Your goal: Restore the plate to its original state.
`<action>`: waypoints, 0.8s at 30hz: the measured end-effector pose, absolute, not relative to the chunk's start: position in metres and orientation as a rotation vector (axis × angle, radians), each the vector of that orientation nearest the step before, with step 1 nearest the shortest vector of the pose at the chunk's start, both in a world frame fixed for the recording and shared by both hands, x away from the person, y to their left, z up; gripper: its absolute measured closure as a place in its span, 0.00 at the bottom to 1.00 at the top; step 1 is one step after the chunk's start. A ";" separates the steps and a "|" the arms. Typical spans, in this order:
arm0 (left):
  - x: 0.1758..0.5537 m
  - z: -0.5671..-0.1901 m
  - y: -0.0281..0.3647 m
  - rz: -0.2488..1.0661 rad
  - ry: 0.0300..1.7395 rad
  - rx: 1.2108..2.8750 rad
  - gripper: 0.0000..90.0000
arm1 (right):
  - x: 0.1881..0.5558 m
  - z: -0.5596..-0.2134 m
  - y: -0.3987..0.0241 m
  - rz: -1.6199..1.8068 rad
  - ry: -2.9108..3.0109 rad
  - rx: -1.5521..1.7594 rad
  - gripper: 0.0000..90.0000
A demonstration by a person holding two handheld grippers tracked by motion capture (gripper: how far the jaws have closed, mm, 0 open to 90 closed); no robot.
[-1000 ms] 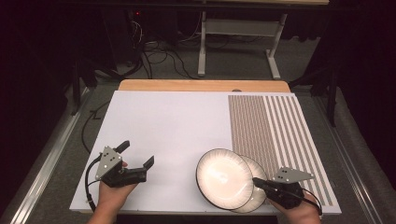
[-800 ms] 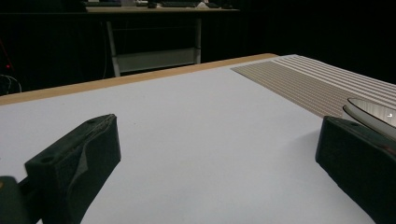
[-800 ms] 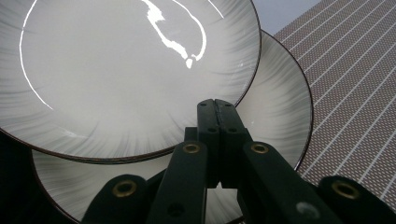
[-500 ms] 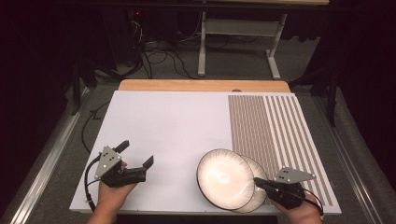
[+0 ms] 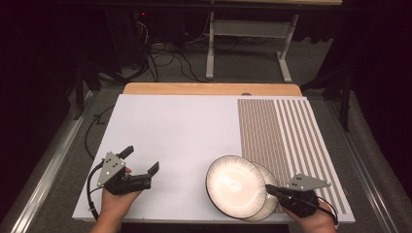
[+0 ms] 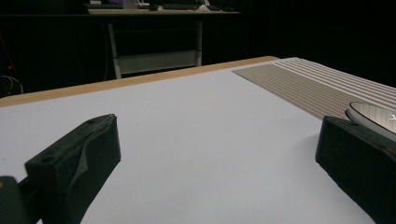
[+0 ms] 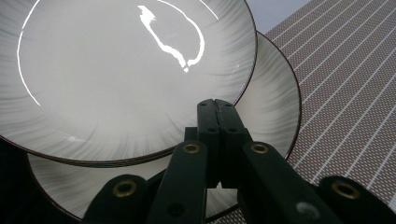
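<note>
- Two plates at the near right of the table [image 5: 175, 126], stacked off-centre: upper plate [image 5: 236, 183] lies over the left part of the lower plate [image 5: 270, 180], whose right edge shows as a crescent. The lower one's right side sits on the striped mat [image 5: 291, 141]; the upper one is mostly over the plain white board.
- Right gripper [image 5: 268, 188] comes in from the near right corner, jaws pressed together. In the right gripper view the tips [image 7: 215, 109] meet at the upper plate's rim, over the exposed crescent of the lower plate [image 7: 275, 107]. Whether the rim is actually pinched or the tips merely rest against it, I cannot tell; no gap between the jaws.
- Upper plate [image 7: 116, 70] looks tilted, near edge raised off the lower one. My reading: the closed tips are there to lift or pry that edge, so the plates can be separated or slid apart.
- Left gripper [image 5: 141, 163] sits low at the near left of the table, well apart from the plates, jaws spread wide with nothing between them. Its own view shows bare white board between the two pads [image 6: 79, 158] and a sliver of plate rim [image 6: 373, 114] at far right.
- Likely purpose of that pose: parked and ready, open to receive a plate.
- Risk as judged: a rim-only hold on a smooth glazed plate could slip.
</note>
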State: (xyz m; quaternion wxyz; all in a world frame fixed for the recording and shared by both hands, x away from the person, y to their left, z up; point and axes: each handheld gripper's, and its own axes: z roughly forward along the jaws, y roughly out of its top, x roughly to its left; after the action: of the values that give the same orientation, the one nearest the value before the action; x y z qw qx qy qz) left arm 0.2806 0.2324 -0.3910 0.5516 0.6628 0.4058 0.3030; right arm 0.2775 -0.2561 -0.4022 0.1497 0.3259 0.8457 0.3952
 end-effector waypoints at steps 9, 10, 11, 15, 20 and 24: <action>0.281 -0.391 0.233 0.713 0.961 1.565 0.01 | 0.278 -0.402 -0.258 1.132 2.426 0.941 1.00; 0.281 -0.391 0.233 0.711 0.962 1.564 0.01 | 0.278 -0.402 -0.259 1.129 2.425 0.940 1.00; 0.281 -0.391 0.233 0.712 0.962 1.563 0.01 | 0.278 -0.402 -0.259 1.129 2.423 0.938 1.00; 0.281 -0.391 0.233 0.712 0.962 1.563 0.01 | 0.277 -0.402 -0.261 1.132 2.417 0.950 1.00; 0.281 -0.391 0.233 0.711 0.963 1.562 0.01 | 0.277 -0.401 -0.264 1.136 2.409 0.960 1.00; 0.280 -0.391 0.233 0.711 0.963 1.562 0.01 | 0.277 -0.399 -0.269 1.141 2.388 0.976 1.00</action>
State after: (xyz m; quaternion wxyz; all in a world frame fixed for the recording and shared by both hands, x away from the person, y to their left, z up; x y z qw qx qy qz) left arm 0.2805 0.2334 -0.3908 0.5538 0.6609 0.4075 0.3009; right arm 0.2769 -0.2691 -0.3988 0.1597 0.3417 0.8356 0.3994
